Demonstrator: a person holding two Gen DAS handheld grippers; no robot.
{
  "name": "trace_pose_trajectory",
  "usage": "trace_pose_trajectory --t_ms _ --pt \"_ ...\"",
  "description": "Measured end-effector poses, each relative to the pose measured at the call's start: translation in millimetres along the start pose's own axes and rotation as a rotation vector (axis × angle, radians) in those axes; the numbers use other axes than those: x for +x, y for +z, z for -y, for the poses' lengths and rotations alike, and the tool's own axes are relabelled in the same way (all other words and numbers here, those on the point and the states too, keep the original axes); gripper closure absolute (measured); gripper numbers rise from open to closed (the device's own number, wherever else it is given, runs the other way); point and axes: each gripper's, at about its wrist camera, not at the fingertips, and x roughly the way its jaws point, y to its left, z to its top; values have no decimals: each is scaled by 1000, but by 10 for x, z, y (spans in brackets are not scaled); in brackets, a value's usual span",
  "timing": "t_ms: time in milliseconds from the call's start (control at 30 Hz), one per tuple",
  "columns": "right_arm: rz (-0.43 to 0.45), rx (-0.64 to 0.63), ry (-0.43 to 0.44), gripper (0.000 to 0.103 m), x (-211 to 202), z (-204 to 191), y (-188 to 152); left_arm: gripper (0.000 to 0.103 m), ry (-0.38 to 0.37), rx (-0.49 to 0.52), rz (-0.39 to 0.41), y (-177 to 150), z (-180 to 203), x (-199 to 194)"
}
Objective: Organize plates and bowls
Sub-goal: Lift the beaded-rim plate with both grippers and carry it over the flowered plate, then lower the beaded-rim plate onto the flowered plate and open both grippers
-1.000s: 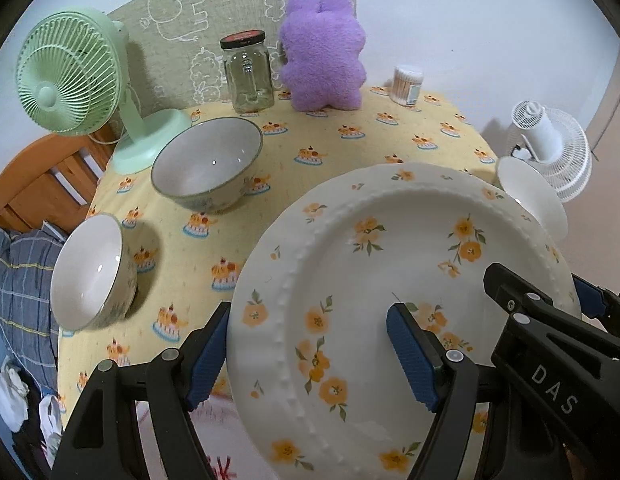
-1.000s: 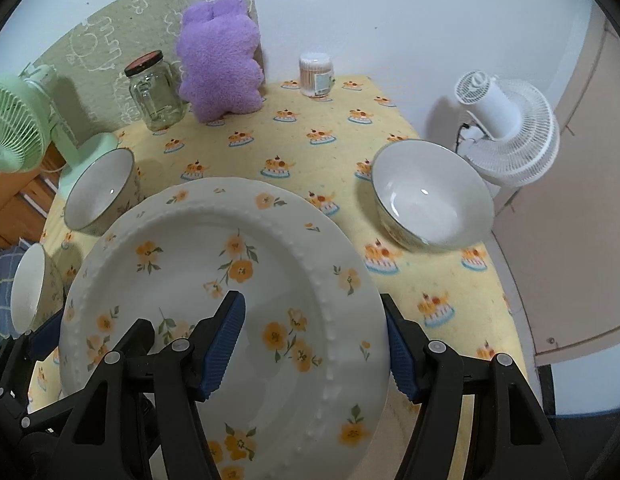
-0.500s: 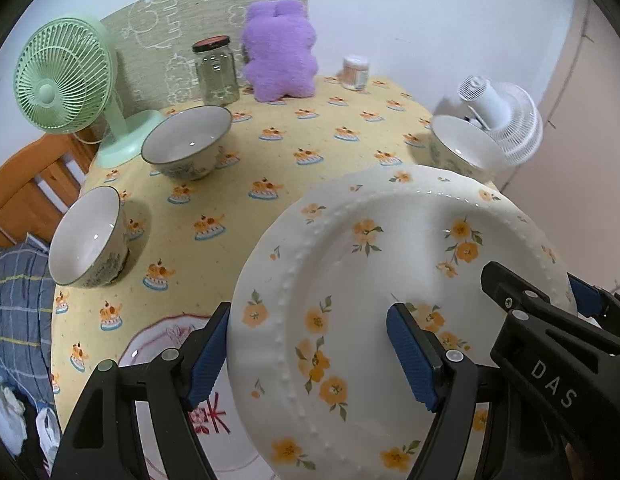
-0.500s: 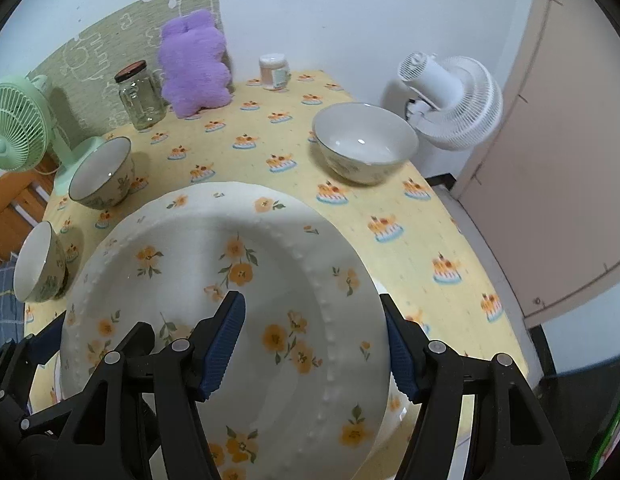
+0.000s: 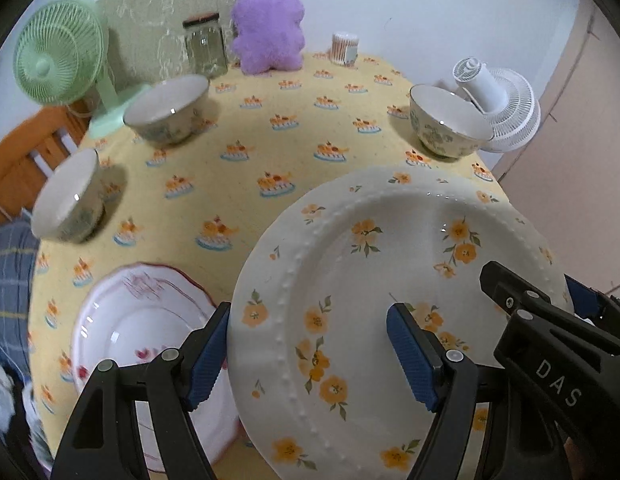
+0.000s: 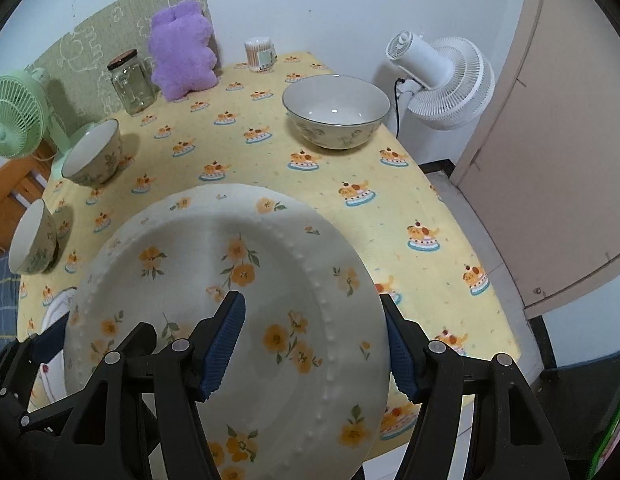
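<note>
Above yellow tablecloth, both grippers steeply down-tilted.

Pink-rimmed plate: right part hidden behind the flowered plate.
Flowered plate: lower rim cut off by the frame edge.
Left bowl: blurred.
Desk: near part hidden under the flowered plate.

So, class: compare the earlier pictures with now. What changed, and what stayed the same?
The floral plate, carried by both tongs, left and right, drew back toward the table's near edge, revealing a pink-rimmed plate. Both grips stayed unchanged; the bowls stayed put.
</note>
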Motion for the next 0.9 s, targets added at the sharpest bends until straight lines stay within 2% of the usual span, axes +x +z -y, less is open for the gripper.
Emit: trace_pose_trajectory --t_ms 500,900 --pt "-52 -132 60 34 409 381 179 26 44 -148 -51 -44 369 325" --pt "-70 -193 98 34 565 373 185 26 93 -198 -68 -101 398 473"
